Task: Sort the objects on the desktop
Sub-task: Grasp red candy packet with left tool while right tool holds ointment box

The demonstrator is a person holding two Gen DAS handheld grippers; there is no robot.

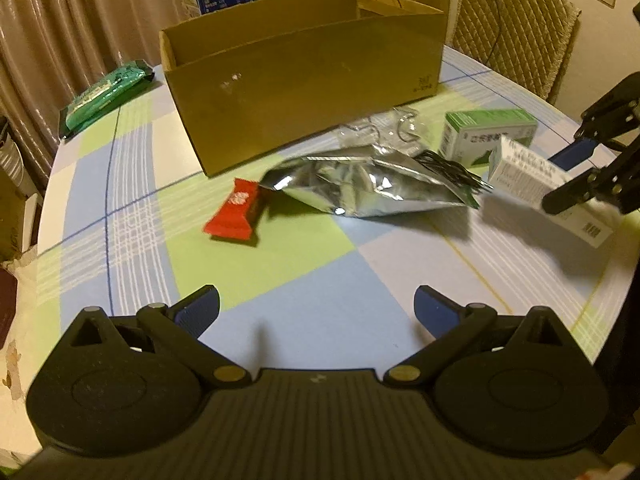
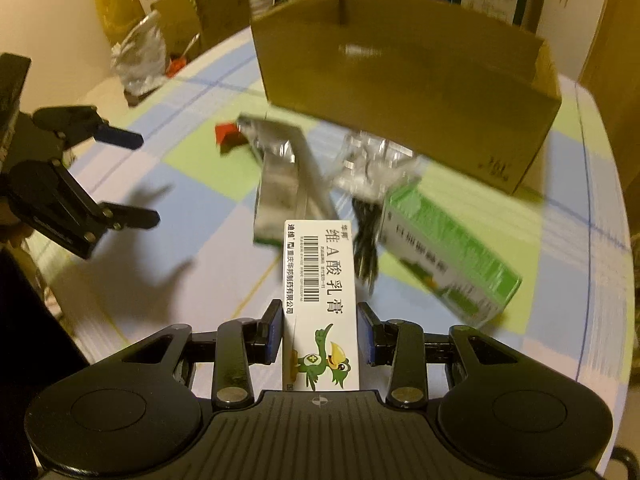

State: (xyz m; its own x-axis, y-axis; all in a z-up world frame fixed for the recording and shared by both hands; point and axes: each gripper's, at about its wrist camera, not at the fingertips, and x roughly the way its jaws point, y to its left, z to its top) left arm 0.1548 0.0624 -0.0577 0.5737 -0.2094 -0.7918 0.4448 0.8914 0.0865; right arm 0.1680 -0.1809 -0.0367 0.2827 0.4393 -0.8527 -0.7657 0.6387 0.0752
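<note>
Currently, right gripper [image 2: 320,334]: clenched on the white oblong carton with barcode and green bird print [image 2: 320,300], held clear of the checked tablecloth [image 1: 320,280]
Left gripper [image 1: 316,312]: released, empty
Open brown cardboard box [image 1: 304,92]: behind the crumpled silver foil pouch [image 1: 360,188]
Green-and-white carton [image 1: 488,134]: beside the pouch

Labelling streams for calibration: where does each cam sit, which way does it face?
Left wrist: on the left gripper, angled down over the table toward the carton; own open fingers show, right gripper at the edge.
Right wrist: on the right gripper, clamped on a white box, facing the carton; left gripper shows.
Shared: carton, foil bag, green box, red packet.
</note>
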